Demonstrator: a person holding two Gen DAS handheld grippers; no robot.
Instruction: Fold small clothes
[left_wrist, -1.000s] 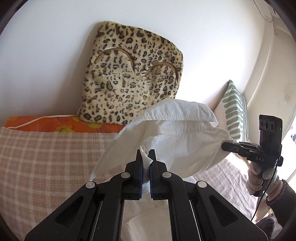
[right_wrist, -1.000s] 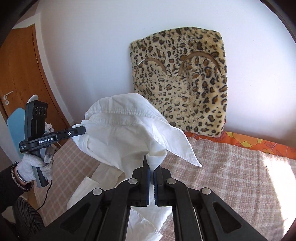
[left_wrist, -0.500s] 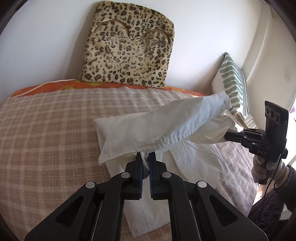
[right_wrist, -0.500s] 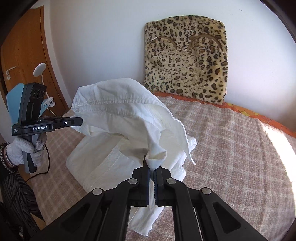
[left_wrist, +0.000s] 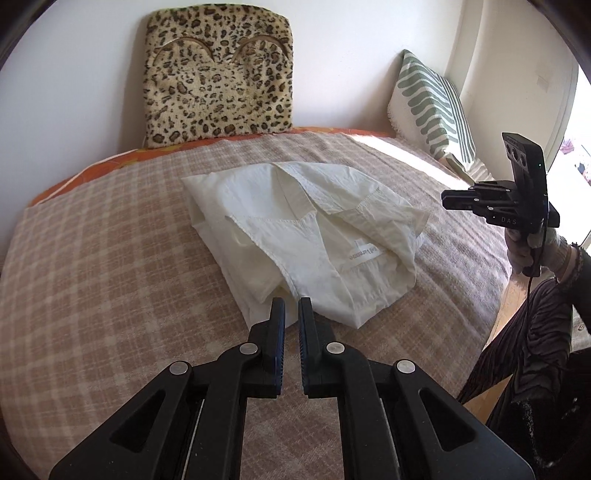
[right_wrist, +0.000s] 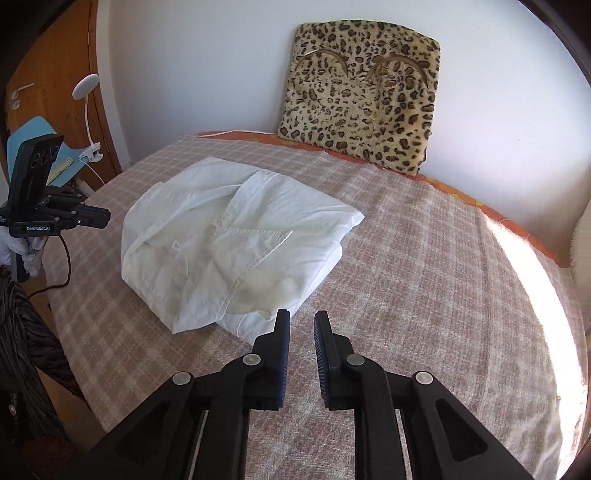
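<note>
Shirt (left_wrist: 306, 236) lies folded on bed (left_wrist: 110, 266); left gripper (left_wrist: 291, 314) and right gripper (right_wrist: 301, 326) parted, empty.

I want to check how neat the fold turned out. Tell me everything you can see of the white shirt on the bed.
The white shirt is thin, wrinkled woven cloth, folded into a loose, uneven bundle with its collar on top and a stitched pointed flap across the front. A label with small print shows inside. It lies flat on the checked blanket, its edges not squared. Neither gripper touches it: the left gripper and right gripper are both open, at its near edge.

Sunlit plaid bedspread (right_wrist: 424, 266), leopard cushion (right_wrist: 364, 96) against white wall (right_wrist: 207, 62), wooden door (right_wrist: 48, 62).
</note>
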